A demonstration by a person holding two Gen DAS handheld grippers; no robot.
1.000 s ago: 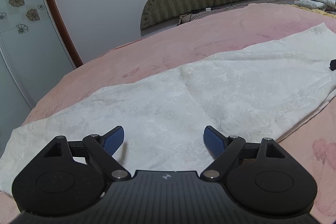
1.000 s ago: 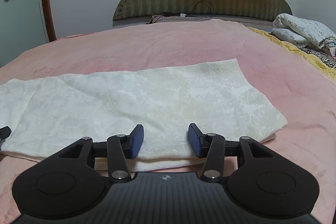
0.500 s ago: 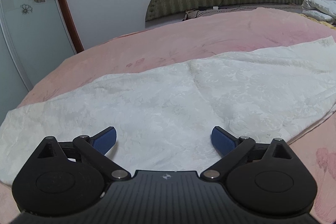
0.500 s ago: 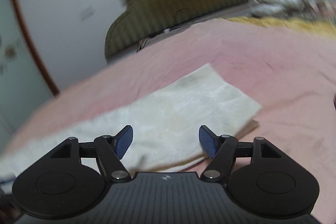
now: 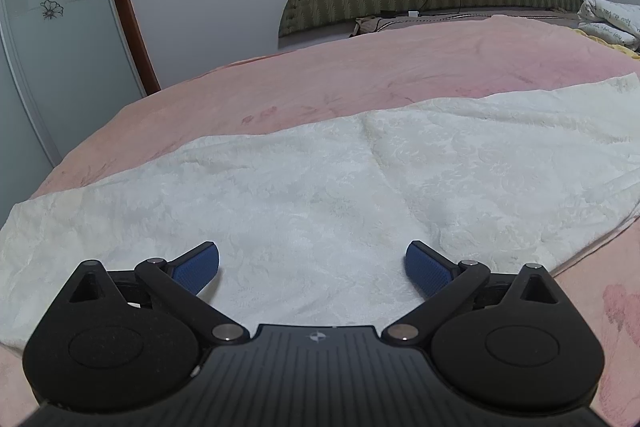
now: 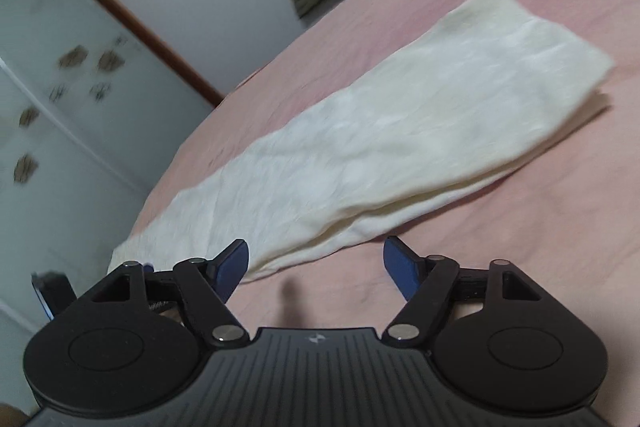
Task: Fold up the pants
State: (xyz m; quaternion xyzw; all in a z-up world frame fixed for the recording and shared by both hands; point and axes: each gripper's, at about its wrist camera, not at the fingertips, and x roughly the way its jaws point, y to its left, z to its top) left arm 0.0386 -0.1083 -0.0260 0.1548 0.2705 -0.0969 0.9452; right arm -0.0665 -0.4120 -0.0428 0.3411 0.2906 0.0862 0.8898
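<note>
Pink quilted bedspread covers the bed, and the cream-white textured pants lie flat across it as a long band, legs apparently stacked. Left gripper hovers over the cloth, fingers spread wide, empty. Right gripper sits off the near edge, its jaws opening with nothing between them. Next probably comes gripping one end to fold lengthwise; open bedspread surrounds the pants.
</note>
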